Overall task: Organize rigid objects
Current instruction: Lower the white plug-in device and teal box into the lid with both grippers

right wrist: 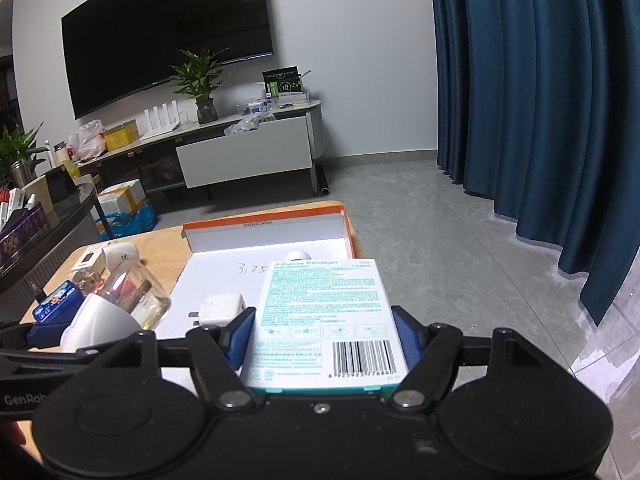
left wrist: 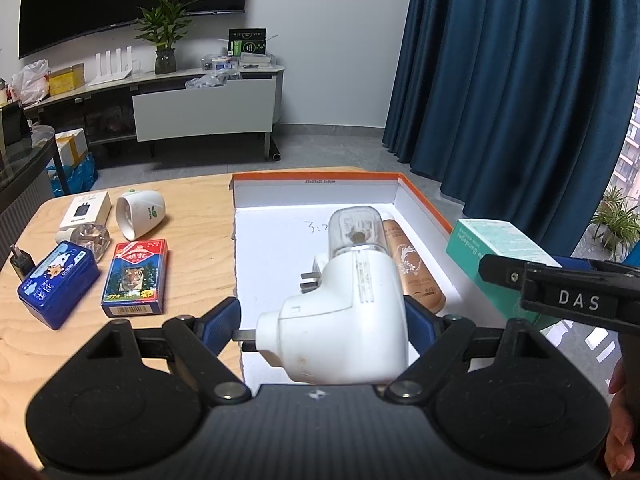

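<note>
Left on the table (left wrist: 192,216): blue tin (left wrist: 58,282), card pack (left wrist: 134,278), mug (left wrist: 140,214), all loose. Left tongs (left wrist: 322,320) were clamped on a white plug-in device (left wrist: 340,320), long axis pointing ahead over the open box (left wrist: 280,248). Right tongs (right wrist: 324,338) were clamped on the bandage box (right wrist: 324,316), held just above the box's right side. Both loads looked placed for lowering.

Two tools (left wrist: 320,320) (right wrist: 324,340), one tray (left wrist: 316,178). In hand: one plug-in device (left wrist: 340,320), one bandage box (right wrist: 320,312). On the table (left wrist: 192,224): one tin (left wrist: 58,284), one card pack (left wrist: 134,276), one cup (left wrist: 140,214).
</note>
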